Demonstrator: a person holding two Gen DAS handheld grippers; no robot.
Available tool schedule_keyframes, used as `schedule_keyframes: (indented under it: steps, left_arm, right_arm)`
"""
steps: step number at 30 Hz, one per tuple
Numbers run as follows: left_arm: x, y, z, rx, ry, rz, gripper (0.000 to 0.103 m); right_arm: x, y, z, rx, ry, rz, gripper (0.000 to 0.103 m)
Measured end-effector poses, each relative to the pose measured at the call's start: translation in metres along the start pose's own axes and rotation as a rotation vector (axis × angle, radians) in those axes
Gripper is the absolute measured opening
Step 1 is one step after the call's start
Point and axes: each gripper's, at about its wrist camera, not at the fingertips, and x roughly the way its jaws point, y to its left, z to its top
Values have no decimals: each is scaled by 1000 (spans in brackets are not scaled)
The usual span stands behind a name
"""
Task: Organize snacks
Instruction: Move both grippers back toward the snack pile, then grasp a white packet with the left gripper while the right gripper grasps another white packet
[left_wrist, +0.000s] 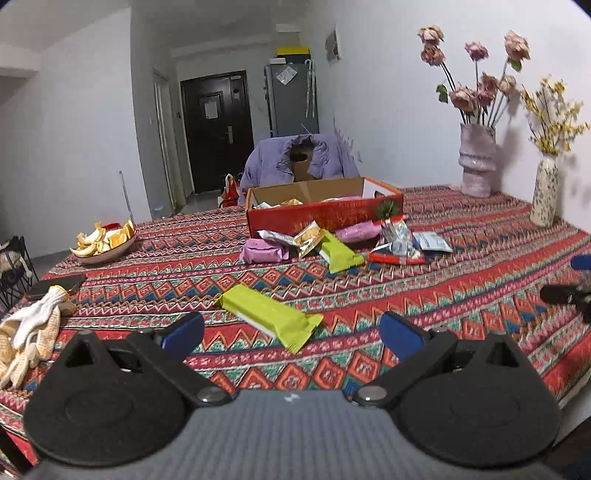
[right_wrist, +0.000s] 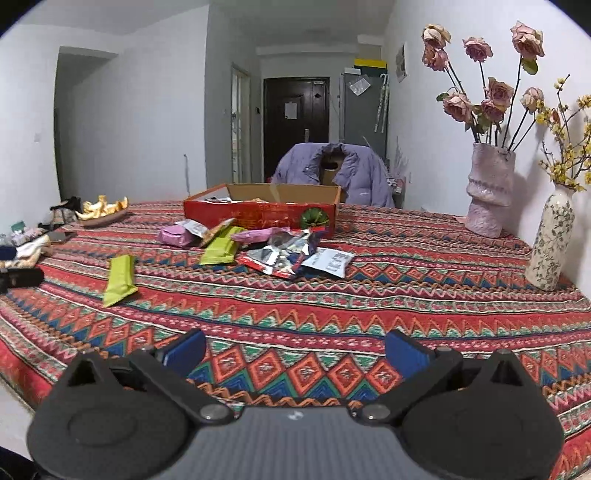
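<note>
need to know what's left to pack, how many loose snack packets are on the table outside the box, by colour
green packets: 2, one near the left claw, one by the box
purple packets: 2
red-edged clear bag: 1
white packets: 2
gold packet: 1
total: 8, though the pile overlaps

White walls (right_wrist: 147, 110), dark door (right_wrist: 295, 125), patterned tablecloth (right_wrist: 406, 295).

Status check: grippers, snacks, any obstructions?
Left gripper open, right gripper open, both empty. Lime-green snack bar lies loose ahead of left gripper; red cardboard box beyond. Nothing blocking.
</note>
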Motion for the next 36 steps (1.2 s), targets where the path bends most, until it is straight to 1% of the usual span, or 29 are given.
schedule_keyframes:
  steps: [2,6,11,14,16,19,21,22,23,24,26,29,30,32,33,36]
  left_arm:
    - [6,2,4,-22,11,-15,103]
    - [23,3,9,-28,31,3,103]
    - [54,0,19,-50,66,4,103]
    - [78,-2,29,-87,76,13,103]
    - [96,-3,37,-111,84,-11,103]
    - [126,-6,52,-132,88,-58,103]
    - [148,-8,64,-129,76,-70,100]
    - [158,-8,70,-123,72,-66,99]
    - [172,-8,77,-116,64,-57,94]
    - [184,-6,83,-113,63,-43,88]
    - [213,-2,94,-109,72,-7,83]
    - [259,3,101,-77,106,40,83]
    - [272,4,102,-56,110,56,83]
    - [298,6,102,-19,129,91,83]
    - [309,7,102,-5,143,97,83]
    - [335,8,102,36,169,77,83]
  right_arm:
    - [4,0,4,-5,-5,-15,103]
    - [17,-5,9,10,-1,2,103]
    - [42,-10,15,13,34,17,102]
    - [61,-17,24,22,56,10,101]
    - [74,-24,33,46,68,-1,95]
    - [96,-38,50,92,78,19,94]
    - [115,-47,63,115,80,34,91]
    - [124,-50,68,119,83,37,90]
    - [135,-53,74,118,83,39,89]
    - [144,-55,79,116,86,38,87]
    - [167,-58,89,107,92,24,82]
    - [199,-63,96,111,111,14,81]
    - [212,-66,97,121,128,14,78]
    - [232,-68,97,127,151,17,75]
    - [244,-69,97,133,169,18,73]
    - [268,-67,94,157,194,26,72]
